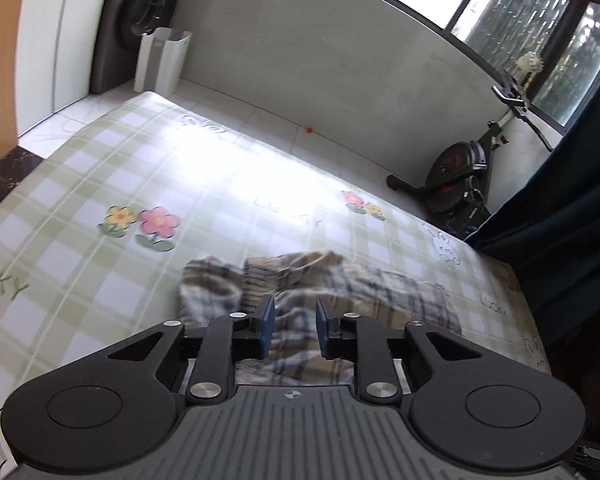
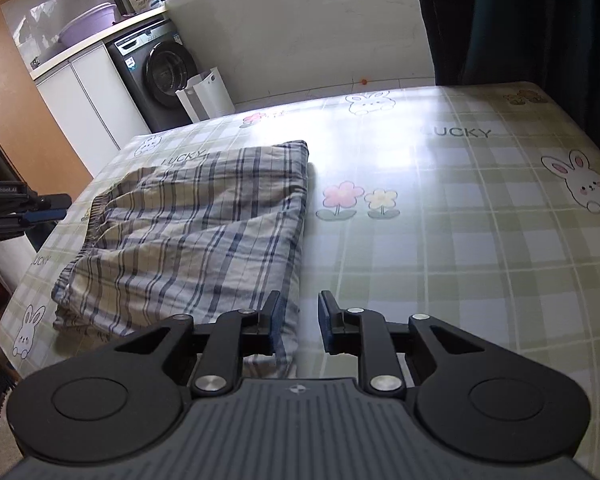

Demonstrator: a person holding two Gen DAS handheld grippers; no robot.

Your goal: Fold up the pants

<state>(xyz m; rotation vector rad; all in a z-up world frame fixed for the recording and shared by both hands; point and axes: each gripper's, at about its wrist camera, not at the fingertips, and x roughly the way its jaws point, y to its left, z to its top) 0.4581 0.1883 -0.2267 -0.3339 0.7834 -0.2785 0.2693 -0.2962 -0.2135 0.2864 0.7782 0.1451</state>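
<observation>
Nearest the lens in the left wrist view, the left gripper (image 1: 295, 330) hangs over the plaid pants (image 1: 308, 300), its blue pads slightly parted with nothing pinched between them. In the right wrist view, the right gripper (image 2: 300, 326) likewise has a small gap between its pads, gripping nothing, at the near right edge of the folded pants (image 2: 196, 232). The pants lie on the checked tablecloth (image 2: 440, 240). Farther off stand a white bin (image 2: 206, 96) and a washing machine (image 2: 160, 76).

Folded pants (image 2: 188, 232) — right claw (image 2: 300, 320) apart
</observation>
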